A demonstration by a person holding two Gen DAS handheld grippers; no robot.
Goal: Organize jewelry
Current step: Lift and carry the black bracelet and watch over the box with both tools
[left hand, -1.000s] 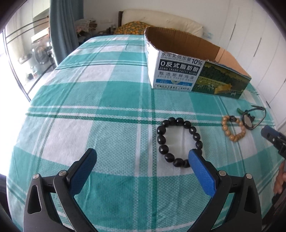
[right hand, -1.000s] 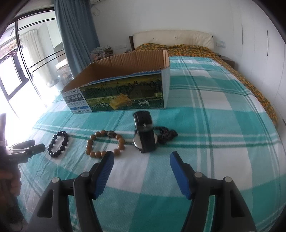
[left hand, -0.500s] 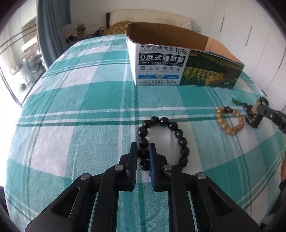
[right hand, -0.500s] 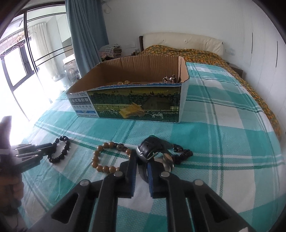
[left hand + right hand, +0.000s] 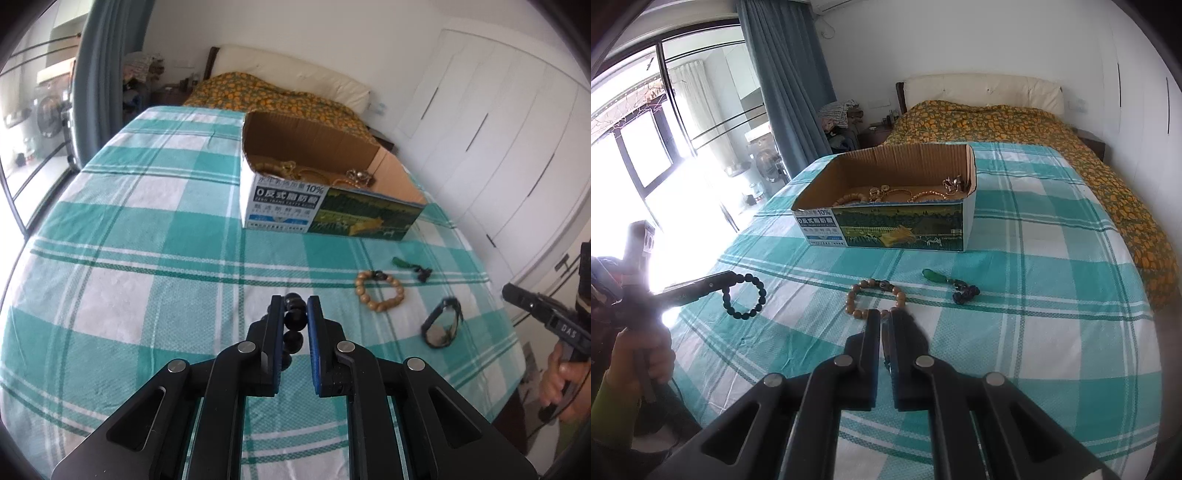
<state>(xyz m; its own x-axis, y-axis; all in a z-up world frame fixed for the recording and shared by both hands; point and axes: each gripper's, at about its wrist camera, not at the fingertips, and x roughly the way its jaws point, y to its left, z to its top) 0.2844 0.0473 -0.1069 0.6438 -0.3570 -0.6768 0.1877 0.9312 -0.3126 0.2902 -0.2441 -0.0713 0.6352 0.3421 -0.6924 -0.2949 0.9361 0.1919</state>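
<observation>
Since half a second ago, both held pieces have been raised off the bed.

Left wrist view: the left gripper (image 5: pixel 295 306) is seen at lower centre, its fingers (image 5: pixel 275 325) pinching the black bead bracelet (image 5: pixel 294 320), which is held between the blue pads. The wooden bead bracelet (image 5: pixel 379 294) is seen lying on the teal checked bedspread (image 5: pixel 155 266) right of centre, with a green pendant (image 5: pixel 402 263) just above it. The watch (image 5: pixel 441 326) is seen dangling at right, blurred, near the right gripper (image 5: pixel 511 291) at the right edge. The cardboard box (image 5: pixel 332 210) is noted at upper centre, holding gold-coloured pieces.

Right wrist view: the right gripper (image 5: pixel 884 321) is seen at lower centre, fingers (image 5: pixel 871 339) pressed nearly together on the watch strap (image 5: pixel 916 328), which is mostly hidden behind them. The black bead bracelet (image 5: pixel 744 295) is seen hanging from the left gripper (image 5: pixel 733 277) at left. The wooden bead bracelet (image 5: pixel 876 299) lies just beyond the fingertips, the box (image 5: pixel 897 221) at upper centre.
</observation>
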